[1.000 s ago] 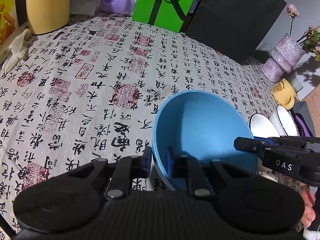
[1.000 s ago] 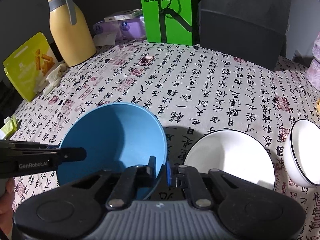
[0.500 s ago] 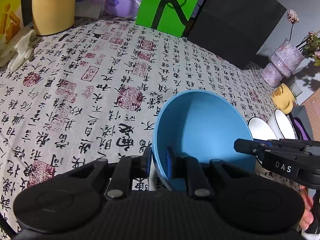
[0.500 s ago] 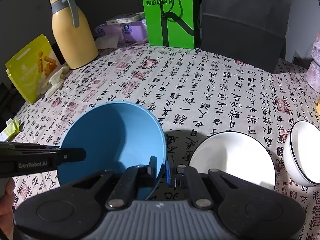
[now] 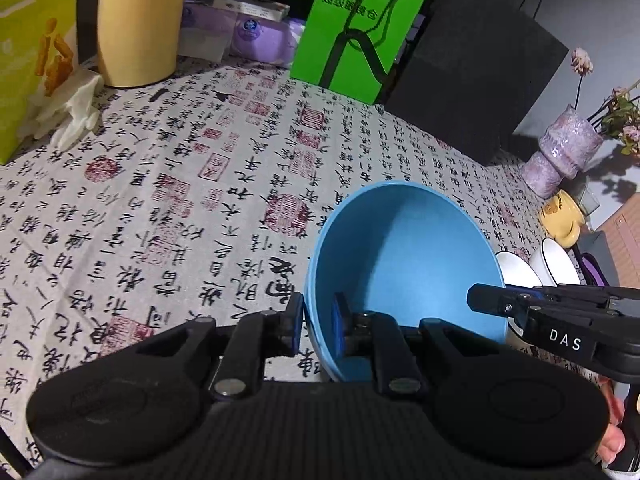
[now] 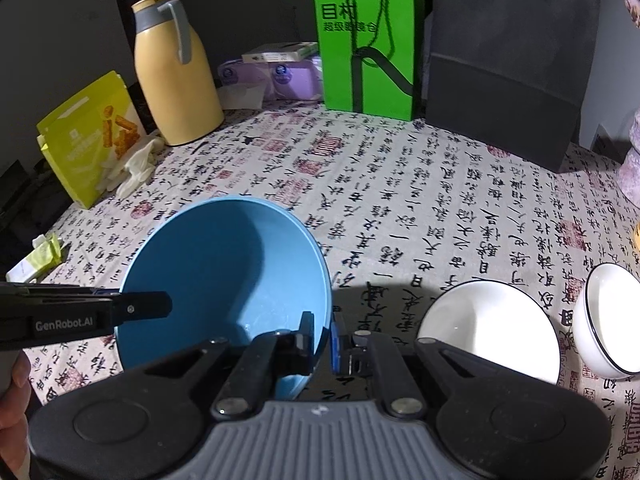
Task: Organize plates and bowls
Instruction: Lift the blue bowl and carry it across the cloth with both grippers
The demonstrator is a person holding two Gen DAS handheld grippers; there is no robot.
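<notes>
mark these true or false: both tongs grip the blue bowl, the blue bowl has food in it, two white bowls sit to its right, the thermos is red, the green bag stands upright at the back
1. Both the left tongs and the right tongs grip the rim of the blue bowl: true.
2. The blue bowl has food in it: false, it is empty.
3. Two white bowls sit to its right: true.
4. The thermos is red: false, it is yellow with a grey handle.
5. The green bag stands upright at the back: true.
</notes>
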